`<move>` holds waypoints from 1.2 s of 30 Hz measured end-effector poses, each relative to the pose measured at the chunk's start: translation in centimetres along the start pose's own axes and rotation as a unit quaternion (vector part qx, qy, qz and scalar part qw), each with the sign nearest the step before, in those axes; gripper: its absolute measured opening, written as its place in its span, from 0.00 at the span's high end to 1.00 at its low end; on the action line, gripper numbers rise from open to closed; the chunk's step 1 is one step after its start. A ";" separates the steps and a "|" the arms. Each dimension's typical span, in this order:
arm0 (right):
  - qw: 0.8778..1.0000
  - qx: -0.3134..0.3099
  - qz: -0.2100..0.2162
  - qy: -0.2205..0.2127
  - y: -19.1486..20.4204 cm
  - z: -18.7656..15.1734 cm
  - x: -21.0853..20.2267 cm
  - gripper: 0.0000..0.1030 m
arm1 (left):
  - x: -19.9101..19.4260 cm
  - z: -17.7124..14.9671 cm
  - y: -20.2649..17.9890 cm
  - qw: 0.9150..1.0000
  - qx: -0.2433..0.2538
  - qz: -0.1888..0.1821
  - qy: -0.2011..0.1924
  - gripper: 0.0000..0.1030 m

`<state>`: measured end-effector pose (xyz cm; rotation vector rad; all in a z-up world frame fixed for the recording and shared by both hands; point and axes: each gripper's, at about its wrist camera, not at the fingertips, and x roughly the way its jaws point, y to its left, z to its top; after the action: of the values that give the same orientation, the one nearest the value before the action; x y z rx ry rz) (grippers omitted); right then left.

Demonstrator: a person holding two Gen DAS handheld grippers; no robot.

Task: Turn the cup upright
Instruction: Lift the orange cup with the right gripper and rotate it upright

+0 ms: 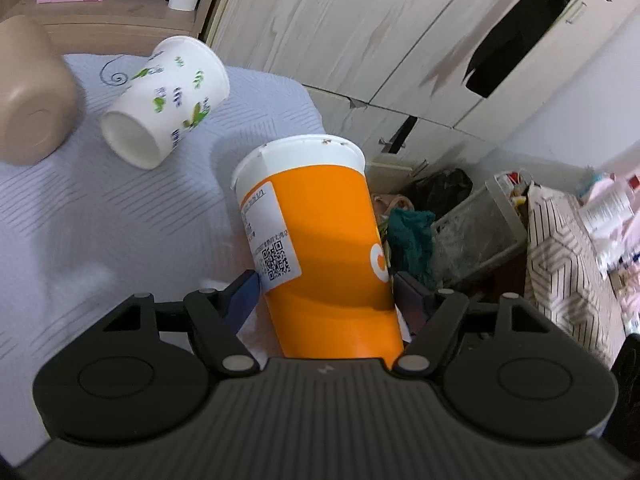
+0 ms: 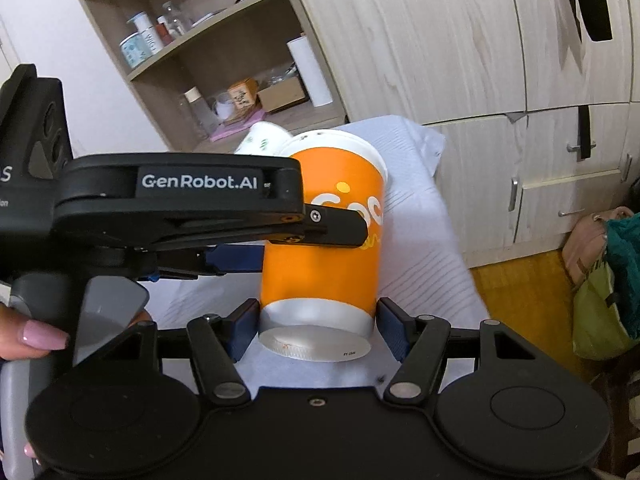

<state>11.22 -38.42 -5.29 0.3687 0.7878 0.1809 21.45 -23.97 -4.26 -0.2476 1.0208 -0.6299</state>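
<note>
An orange paper cup (image 1: pixel 320 240) with a white rim and a QR label is held off the grey-blue cloth, tilted, mouth pointing away. My left gripper (image 1: pixel 326 292) is shut on its lower body. In the right wrist view the same cup (image 2: pixel 324 248) shows its white base toward the camera. My right gripper (image 2: pixel 318 320) has its blue pads on both sides of the base; whether they press it is unclear. The left gripper (image 2: pixel 320 232) crosses the cup's middle from the left.
A white paper cup with green print (image 1: pixel 168 100) lies on its side on the cloth-covered table (image 1: pixel 80 220). A beige cup (image 1: pixel 32 92) lies at far left. White cabinets (image 1: pixel 360 40) stand behind; bags and a basket (image 1: pixel 460 224) crowd the floor right.
</note>
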 end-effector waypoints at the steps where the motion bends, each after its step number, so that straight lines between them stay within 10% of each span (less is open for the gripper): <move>1: 1.000 0.000 0.003 0.003 0.4 -0.3 -0.2 0.33 | -0.3 -0.1 0.2 1.000 0.000 -0.001 0.004 0.29; 18: 0.993 -0.104 0.046 0.035 9.8 -4.3 -1.4 0.32 | -9.9 -4.3 7.7 1.000 -0.017 -0.011 0.014 0.29; 36: 0.989 -0.078 0.099 0.081 15.5 -3.3 3.9 0.32 | -12.8 -3.8 16.4 0.998 -0.061 -0.009 0.008 0.30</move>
<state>11.28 -22.14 -3.94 0.2850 0.8913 0.4614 19.64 -2.90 -4.76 -0.3592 1.0753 -0.5876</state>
